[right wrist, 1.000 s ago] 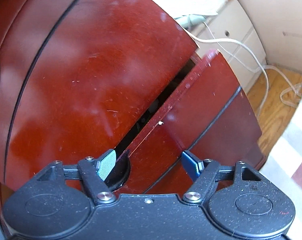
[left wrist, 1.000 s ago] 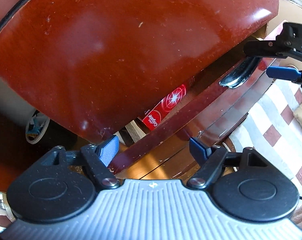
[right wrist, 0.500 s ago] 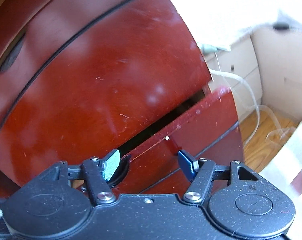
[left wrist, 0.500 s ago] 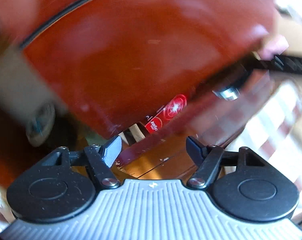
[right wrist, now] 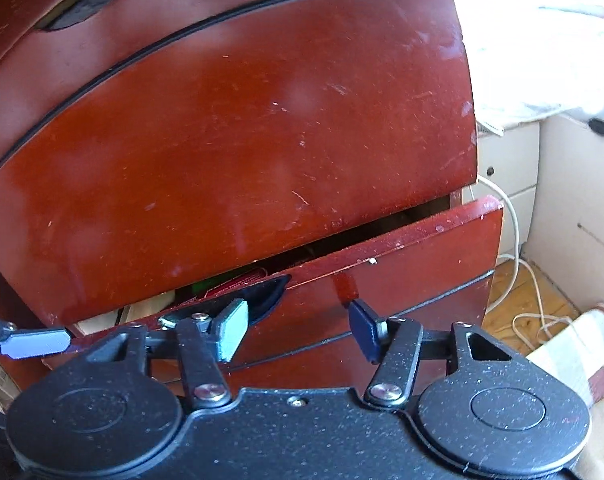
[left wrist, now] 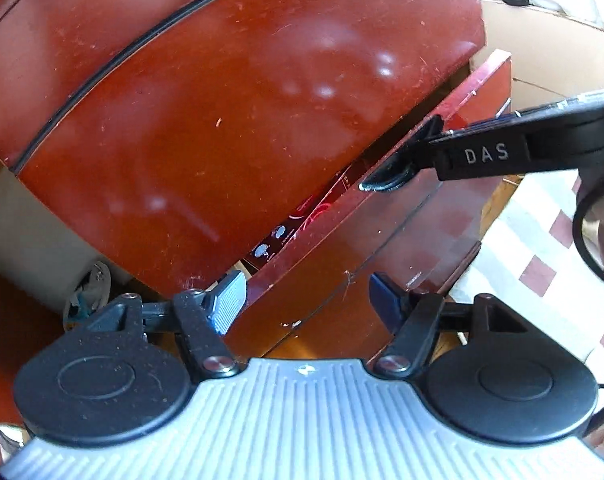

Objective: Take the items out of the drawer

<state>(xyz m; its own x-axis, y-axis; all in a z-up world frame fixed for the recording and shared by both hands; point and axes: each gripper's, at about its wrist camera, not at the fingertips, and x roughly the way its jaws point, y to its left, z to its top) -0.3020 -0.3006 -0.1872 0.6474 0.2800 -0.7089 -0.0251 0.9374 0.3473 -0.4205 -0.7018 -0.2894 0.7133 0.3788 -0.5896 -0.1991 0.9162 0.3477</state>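
Observation:
A red-brown wooden drawer (left wrist: 382, 248) stands a little way out of its cabinet. Through the gap shows a red box (left wrist: 302, 220) with white print. In the right wrist view a red item (right wrist: 237, 282), something green and something cream lie in that gap. My right gripper (right wrist: 297, 330) is closing, its left pad at the dark recessed handle (right wrist: 269, 296) and nothing pinched. My left gripper (left wrist: 306, 304) is open in front of the drawer's left end. The right gripper's finger (left wrist: 430, 132) reaches the top edge above the handle (left wrist: 386, 178).
The larger cabinet front (right wrist: 261, 140) hangs just above the gap. White cables (right wrist: 514, 240) trail over the wood floor beside a white unit (right wrist: 510, 168). A checked cloth (left wrist: 542, 264) lies at the right, and a round white object (left wrist: 89, 292) sits low at the left.
My left gripper swept sideways along the cabinet and its jaws narrowed. The right gripper rolled toward level and its jaws narrowed at the handle.

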